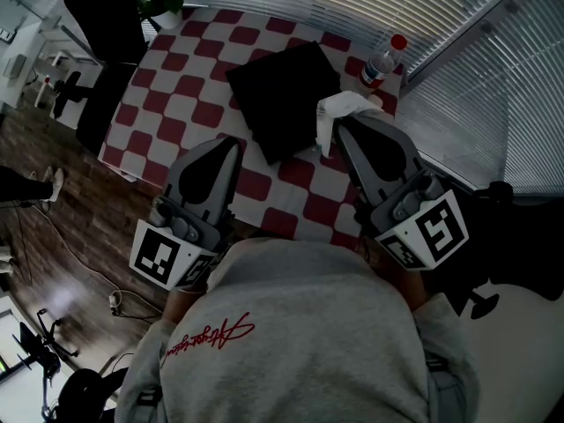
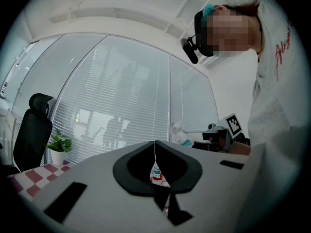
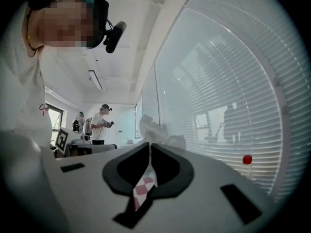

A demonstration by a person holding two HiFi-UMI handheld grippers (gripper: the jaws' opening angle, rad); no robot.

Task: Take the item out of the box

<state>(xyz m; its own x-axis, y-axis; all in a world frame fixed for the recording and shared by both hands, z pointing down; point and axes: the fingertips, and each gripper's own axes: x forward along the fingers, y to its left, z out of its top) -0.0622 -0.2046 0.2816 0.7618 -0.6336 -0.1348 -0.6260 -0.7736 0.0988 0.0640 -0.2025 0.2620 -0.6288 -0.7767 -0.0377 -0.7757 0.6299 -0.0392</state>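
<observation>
The left tool [image 1: 235, 142] sat at the near left of the checkered counter [image 1: 185, 77], its jaws pressed together on nothing, the tip aimed at the near left edge of the black box [image 1: 282, 95] without touching it. In the left gripper view only the far bottle [image 2: 155, 171] showed through the opening behind its joined tips.

The box lay flat mid-counter, turned corner-on. No view showed into it, so I could not tell whether anything was inside.

The crumpled white item [image 1: 348, 104] was at the box's right corner, right at the tip of the right tool [image 1: 339, 123], clearly the nearer of the two. That tool's jaws were closed and, judging by the wad [image 3: 153, 130] rising just off the tips, pinched it. The likely next move was to lift it up and rightward, clear of the box.

The red-capped bottle [image 1: 381, 64] stood just beyond, at the far right.
</observation>
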